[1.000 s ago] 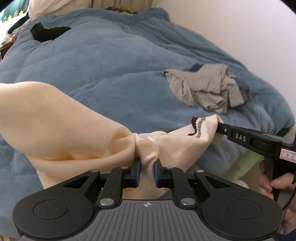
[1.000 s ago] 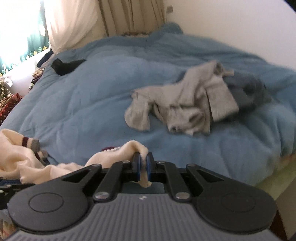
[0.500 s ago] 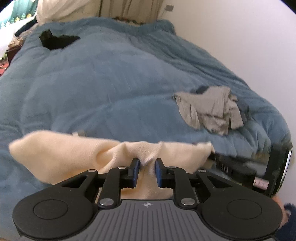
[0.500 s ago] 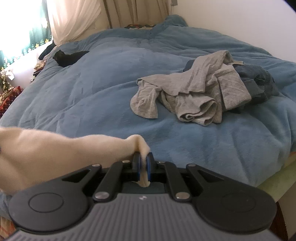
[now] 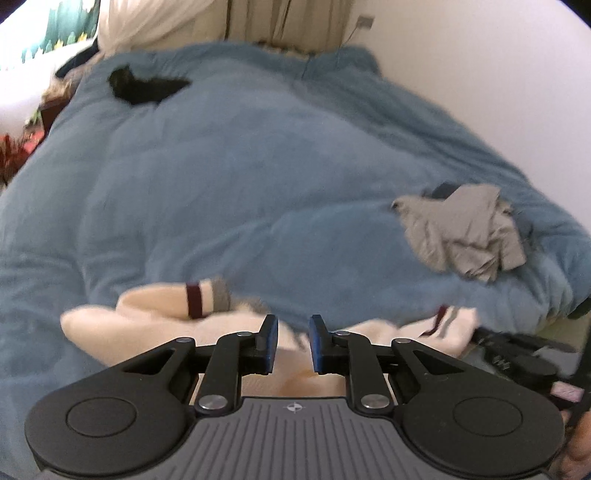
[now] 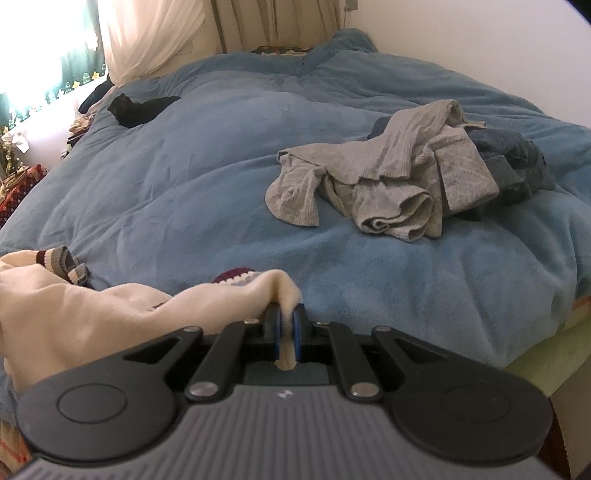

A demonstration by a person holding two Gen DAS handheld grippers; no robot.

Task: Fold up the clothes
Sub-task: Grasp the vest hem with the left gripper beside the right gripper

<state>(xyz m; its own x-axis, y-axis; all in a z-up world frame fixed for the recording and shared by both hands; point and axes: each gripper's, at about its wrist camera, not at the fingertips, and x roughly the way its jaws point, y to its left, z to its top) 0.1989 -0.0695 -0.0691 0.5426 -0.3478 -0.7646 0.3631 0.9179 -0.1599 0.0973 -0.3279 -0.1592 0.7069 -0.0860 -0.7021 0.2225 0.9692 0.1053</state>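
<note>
A cream sweater (image 5: 155, 314) with maroon and grey striped cuffs lies on the near edge of the blue duvet (image 5: 258, 166). My left gripper (image 5: 292, 341) is open just above it, with cream cloth showing below the gap but not pinched. My right gripper (image 6: 285, 328) is shut on a fold of the same sweater (image 6: 92, 317) at its right end, and a tab of cloth hangs out between the pads. The right gripper's body also shows at the far right of the left wrist view (image 5: 517, 354).
A crumpled grey garment (image 6: 376, 188) lies on the right of the bed beside a dark blue one (image 6: 517, 166). A black item (image 6: 140, 107) lies at the far left near the curtain (image 6: 147, 33). A white wall runs along the right.
The sweater has come down from being held stretched in the air onto the bed. My left gripper has opened and let go of it. The right gripper keeps its hold.
</note>
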